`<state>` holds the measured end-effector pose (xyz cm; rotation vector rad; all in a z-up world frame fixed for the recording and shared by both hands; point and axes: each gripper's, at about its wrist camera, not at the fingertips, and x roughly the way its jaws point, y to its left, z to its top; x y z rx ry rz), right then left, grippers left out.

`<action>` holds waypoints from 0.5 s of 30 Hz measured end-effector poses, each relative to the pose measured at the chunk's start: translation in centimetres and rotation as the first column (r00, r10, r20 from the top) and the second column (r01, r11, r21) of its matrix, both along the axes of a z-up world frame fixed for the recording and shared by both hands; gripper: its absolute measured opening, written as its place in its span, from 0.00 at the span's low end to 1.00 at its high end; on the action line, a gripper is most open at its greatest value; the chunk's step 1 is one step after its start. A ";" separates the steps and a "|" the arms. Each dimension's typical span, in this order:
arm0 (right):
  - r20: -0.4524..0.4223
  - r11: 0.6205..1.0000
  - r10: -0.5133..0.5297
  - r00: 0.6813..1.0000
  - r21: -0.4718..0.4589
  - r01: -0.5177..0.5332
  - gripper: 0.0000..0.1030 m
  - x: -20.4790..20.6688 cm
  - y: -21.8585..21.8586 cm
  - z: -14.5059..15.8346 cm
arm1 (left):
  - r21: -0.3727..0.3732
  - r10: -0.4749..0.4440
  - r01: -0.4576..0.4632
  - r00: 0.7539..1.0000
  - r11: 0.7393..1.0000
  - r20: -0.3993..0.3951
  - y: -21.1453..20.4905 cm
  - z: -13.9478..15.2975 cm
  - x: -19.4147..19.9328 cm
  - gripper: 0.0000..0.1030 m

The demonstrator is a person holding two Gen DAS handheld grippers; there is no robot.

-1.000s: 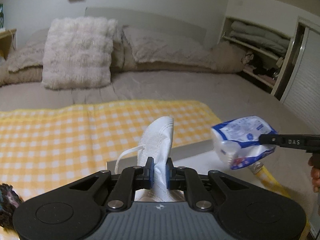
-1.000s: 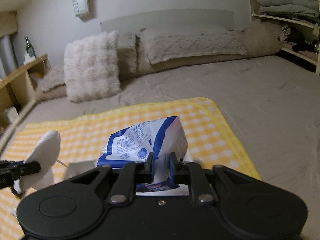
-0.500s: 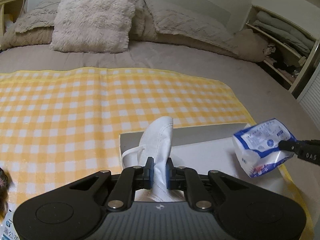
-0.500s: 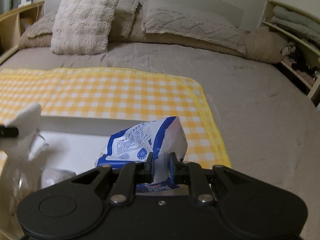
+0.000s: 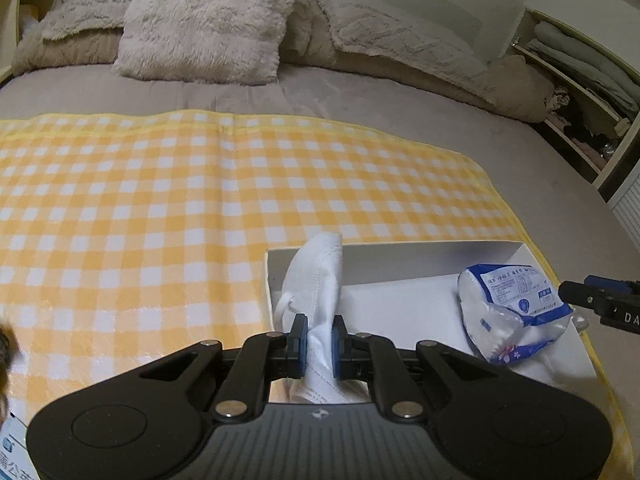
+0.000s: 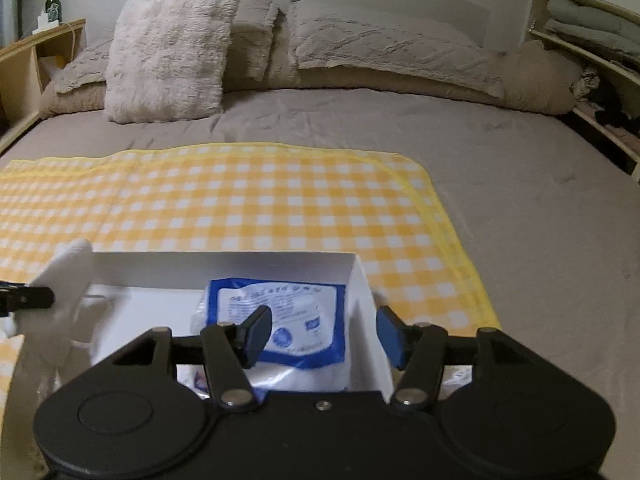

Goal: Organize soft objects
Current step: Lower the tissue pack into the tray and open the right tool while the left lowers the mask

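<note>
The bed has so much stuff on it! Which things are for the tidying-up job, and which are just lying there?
For the job:
- white face mask, pinched in the left gripper
- blue-and-white packet, lying in the white box
- right gripper, open

Just lying about:
- fluffy pillow
- yellow checked blanket
- green bottle
- folded bedding on the shelf
</note>
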<state>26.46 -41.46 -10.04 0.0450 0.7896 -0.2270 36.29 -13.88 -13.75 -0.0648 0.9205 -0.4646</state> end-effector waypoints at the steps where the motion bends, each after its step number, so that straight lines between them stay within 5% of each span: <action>1: 0.001 1.000 0.010 1.000 0.005 -0.010 0.57 0.1 0.2 0.0 | 0.005 0.000 0.000 1.000 1.000 -0.002 -0.1 0.0 0.0 0.12; 10: -0.010 0.981 0.164 0.986 0.104 -0.162 0.35 1.6 3.6 -0.6 | -0.035 -0.004 0.003 0.999 0.999 -0.034 0.1 -0.3 -0.1 0.19; 15: -0.061 0.960 0.243 0.968 0.157 -0.231 0.31 2.9 5.6 -1.8 | -0.069 -0.020 0.016 0.999 0.997 -0.049 0.2 -0.3 -0.2 0.41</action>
